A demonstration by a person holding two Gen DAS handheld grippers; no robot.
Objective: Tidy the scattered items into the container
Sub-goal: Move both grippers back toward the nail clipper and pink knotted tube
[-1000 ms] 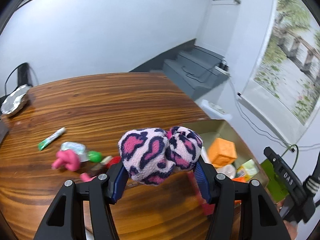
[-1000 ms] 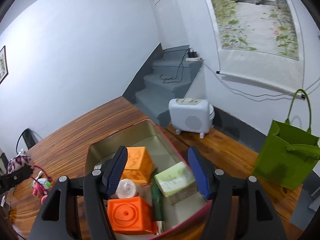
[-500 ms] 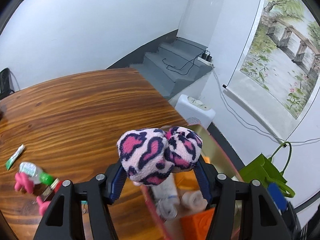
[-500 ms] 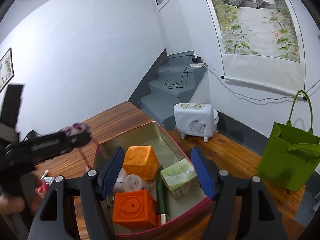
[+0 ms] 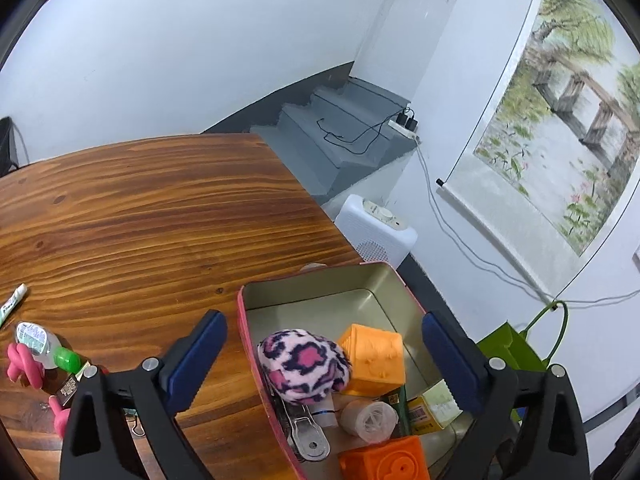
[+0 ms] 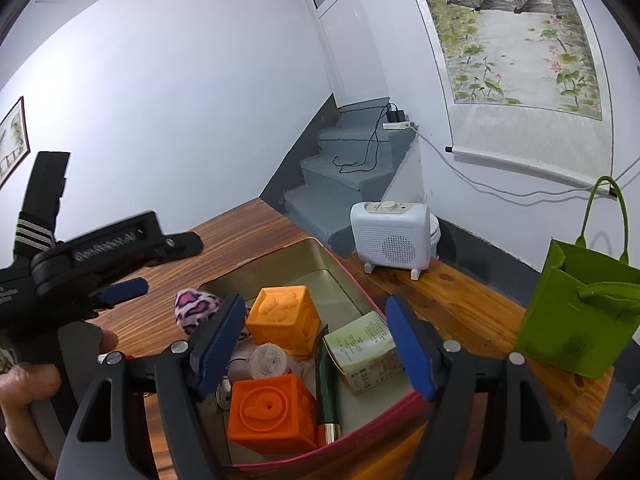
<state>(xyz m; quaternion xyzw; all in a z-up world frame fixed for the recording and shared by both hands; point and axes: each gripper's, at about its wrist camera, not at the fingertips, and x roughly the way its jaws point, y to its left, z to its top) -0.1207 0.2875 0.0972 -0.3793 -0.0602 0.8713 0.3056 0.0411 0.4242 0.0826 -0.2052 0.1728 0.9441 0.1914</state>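
Both views are evenly lit by soft indoor light, bright on the white walls (image 5: 200, 60) and dimmer toward the picture rims, where a black ring closes the corners. Shadows are faint: a soft one lies under the left gripper's fingers (image 5: 200, 356) on the table (image 5: 140, 220), and the green bag (image 6: 576, 316) throws a pale one on the wall behind its handle. The tin (image 5: 384, 280) shows a dull sheen on its inner wall, with no harsh glare. Fisheye bending curves the table's far edge and the scroll (image 6: 516, 40). In the right view the left gripper (image 6: 120, 264) is smeared by motion blur; the hand (image 6: 20, 396) at the left edge is soft.
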